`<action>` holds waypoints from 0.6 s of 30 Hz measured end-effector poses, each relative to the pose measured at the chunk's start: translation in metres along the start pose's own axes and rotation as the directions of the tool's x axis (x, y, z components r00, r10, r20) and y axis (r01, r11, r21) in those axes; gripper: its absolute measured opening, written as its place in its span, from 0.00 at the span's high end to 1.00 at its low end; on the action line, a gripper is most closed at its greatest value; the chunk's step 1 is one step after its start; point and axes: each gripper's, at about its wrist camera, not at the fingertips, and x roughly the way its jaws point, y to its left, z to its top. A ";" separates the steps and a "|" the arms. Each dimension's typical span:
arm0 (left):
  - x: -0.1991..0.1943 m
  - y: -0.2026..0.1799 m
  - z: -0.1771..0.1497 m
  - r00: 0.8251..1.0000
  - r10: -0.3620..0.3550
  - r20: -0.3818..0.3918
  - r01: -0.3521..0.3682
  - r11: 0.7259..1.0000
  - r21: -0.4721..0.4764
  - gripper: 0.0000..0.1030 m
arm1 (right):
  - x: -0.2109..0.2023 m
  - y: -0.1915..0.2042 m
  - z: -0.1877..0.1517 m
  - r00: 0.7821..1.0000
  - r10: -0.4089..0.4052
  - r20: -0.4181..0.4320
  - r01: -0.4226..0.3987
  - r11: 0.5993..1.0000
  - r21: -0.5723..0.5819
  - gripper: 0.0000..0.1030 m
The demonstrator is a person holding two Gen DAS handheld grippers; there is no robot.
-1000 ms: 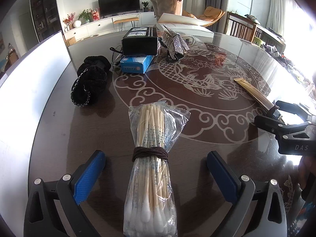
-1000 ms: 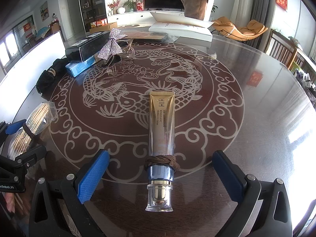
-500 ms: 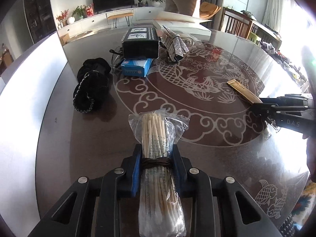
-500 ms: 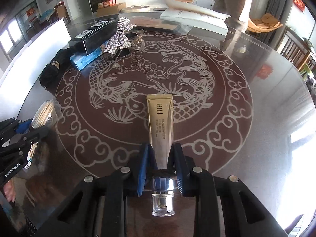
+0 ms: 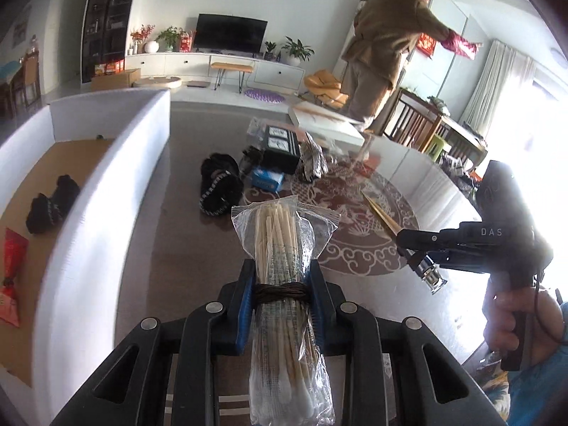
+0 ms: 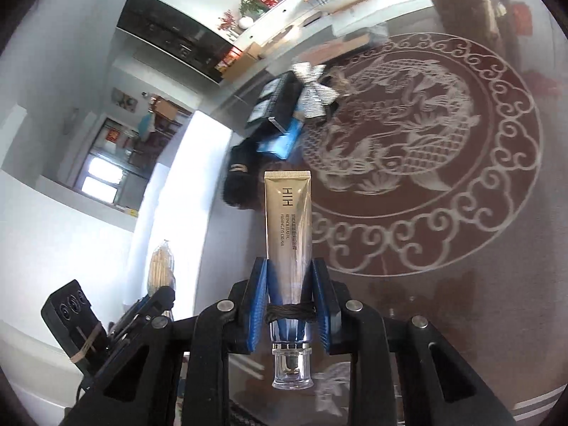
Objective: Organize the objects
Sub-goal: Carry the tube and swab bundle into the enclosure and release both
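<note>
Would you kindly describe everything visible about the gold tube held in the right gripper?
The gold tube is a slim cosmetic tube, glossy gold fading to silver near its neck, with dark lettering along its length, a flat crimped end pointing away and a clear cap toward the camera. A dark brown band wraps its lower body. The right gripper is shut on it there, blue pads pressing both sides, holding it up off the table.

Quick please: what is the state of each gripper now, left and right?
Left gripper: closed on the bag of cotton swabs.
Right gripper: closed on the gold cream tube.
</note>
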 end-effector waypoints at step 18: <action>-0.065 0.262 -0.004 0.790 0.574 -0.213 -0.611 0.763 -0.209 0.28 | 0.216 0.319 -0.061 0.962 0.029 -0.272 -0.160 0.866 -0.474 0.46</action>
